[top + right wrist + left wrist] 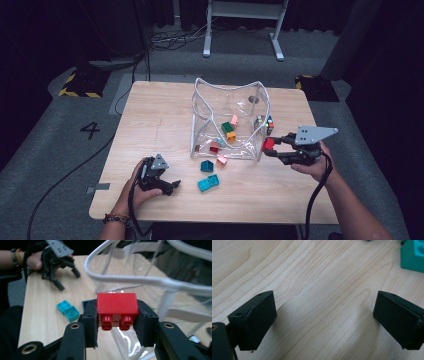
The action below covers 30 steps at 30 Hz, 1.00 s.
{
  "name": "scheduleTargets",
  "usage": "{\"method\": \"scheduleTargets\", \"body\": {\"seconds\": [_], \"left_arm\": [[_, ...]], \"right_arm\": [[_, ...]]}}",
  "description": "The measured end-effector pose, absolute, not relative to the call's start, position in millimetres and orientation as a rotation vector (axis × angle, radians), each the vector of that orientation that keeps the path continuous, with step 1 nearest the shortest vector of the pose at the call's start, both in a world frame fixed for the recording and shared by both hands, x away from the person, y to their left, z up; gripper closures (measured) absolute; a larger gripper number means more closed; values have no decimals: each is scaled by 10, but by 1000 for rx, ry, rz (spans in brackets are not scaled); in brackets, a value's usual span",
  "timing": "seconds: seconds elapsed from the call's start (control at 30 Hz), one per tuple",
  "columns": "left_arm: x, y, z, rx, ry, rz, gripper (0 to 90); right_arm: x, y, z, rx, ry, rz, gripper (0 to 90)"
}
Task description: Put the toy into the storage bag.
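My right gripper (268, 147) is shut on a red brick (268, 143), held above the table just off the right side of a clear plastic bag (200, 120). In the right gripper view the red brick (117, 303) sits studs toward the camera between the two jaws, with the bag's white rim (130, 278) right behind it. My left gripper (171, 186) rests low on the table at the front left. Its jaws stand wide open over bare wood (324, 320). A teal brick (413, 257) lies just beyond its right jaw.
Inside the bag lie several small bricks, among them a green one (227, 126), an orange one (231, 135) and a pink one (234, 120). Two teal bricks (208, 182) (206, 165) and a pink brick (222, 160) lie on the table in front of the bag.
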State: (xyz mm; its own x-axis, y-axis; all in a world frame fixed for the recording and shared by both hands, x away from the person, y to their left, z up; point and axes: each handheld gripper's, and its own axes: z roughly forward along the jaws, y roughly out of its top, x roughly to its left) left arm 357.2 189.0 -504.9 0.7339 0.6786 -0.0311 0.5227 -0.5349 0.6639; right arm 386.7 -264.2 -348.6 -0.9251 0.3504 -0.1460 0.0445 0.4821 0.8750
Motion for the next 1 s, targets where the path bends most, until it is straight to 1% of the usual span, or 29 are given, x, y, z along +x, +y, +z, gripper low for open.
{"method": "scheduleTargets", "body": {"seconds": [0.2,0.5,0.73,1.0], "left_arm": [[3572,1890,-5049,2264,902,302,50],[3570,1889,-5049,2265,904,297,50],[3570,1890,-5049,2265,904,297,50],[3571,1889,-5050,2263,904,298,50]], "right_arm": [[3960,-2671,-3261,329,2381,1433,592],[4151,-2583,-2966,319,2351,1436,592],[4359,-2442,-2875,327,2369,1387,592],[4732,-2236,-2838,360,2414,1313,592]]}}
